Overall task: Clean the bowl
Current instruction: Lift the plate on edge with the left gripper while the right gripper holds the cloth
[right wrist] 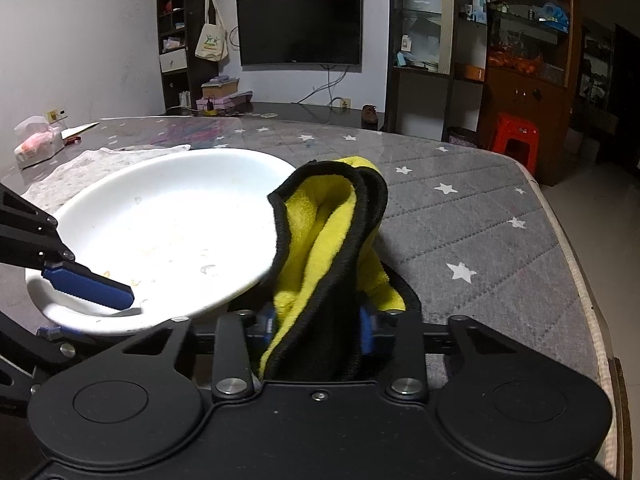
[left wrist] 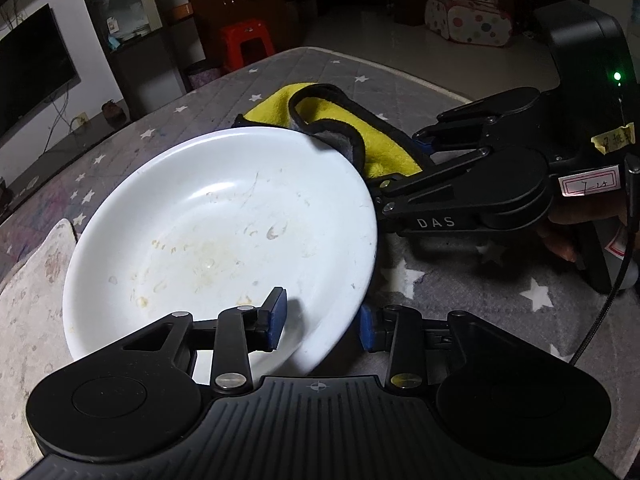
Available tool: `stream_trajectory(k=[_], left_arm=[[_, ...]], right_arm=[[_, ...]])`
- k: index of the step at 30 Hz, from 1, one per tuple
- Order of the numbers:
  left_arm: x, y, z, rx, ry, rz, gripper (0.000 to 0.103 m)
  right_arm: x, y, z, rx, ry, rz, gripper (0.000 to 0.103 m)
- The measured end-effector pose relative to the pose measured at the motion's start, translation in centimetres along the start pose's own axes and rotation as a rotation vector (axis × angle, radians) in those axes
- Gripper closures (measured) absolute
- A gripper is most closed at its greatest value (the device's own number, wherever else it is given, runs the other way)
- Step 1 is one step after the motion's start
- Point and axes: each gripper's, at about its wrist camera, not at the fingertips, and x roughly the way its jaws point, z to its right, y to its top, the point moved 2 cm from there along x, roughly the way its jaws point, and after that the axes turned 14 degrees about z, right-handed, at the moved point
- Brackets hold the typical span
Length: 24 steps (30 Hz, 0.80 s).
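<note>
A white bowl (left wrist: pixel 224 236), its inside streaked with yellowish dried residue, is held tilted above a grey star-patterned tabletop (left wrist: pixel 500 280). The left tongs (left wrist: pixel 322 320) pinch the bowl's near rim, one blue pad on the inner wall and the other under the outside edge. The right tongs (right wrist: pixel 316 326) are closed on a folded yellow cloth with black trim (right wrist: pixel 320 240), which rises from between the pads and leans toward the bowl.

Measured from the bowl, the cloth sits at the far right rim. In the left wrist view a grey-edged fold overlaps that rim; in the right wrist view the black hem stands right at the rim's edge. Whether the cloth is pressing on the ceramic or only brushing it is hard to tell at this angle. The smears lie toward the bowl's centre and its near side, inward from the cloth and closer to the left tongs' grip.

The open face of the bowl is tipped toward the cloth-bearing tongs, so a wipe would likely run from the far right rim across the centre. A pale patterned mat (left wrist: pixel 32 300) lies on the tabletop to the bowl's left. The residue shows the bowl is not yet clean.
</note>
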Motion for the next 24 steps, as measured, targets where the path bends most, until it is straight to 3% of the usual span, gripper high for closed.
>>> stream_trajectory(k=[5, 10, 24], left_arm=[[0.3, 0.1, 0.2, 0.014, -0.01, 0.01, 0.066], [0.6, 0.3, 0.5, 0.027, -0.019, 0.021, 0.074], [0.4, -0.5, 1.3, 0.032, -0.044, 0.027, 0.075]], right_arm=[[-0.2, 0.1, -0.3, -0.014, 0.005, -0.008, 0.071], [-0.5, 0.0, -0.5, -0.022, 0.014, -0.012, 0.074], [-2.1, -0.7, -1.5, -0.048, 0.067, 0.001, 0.075]])
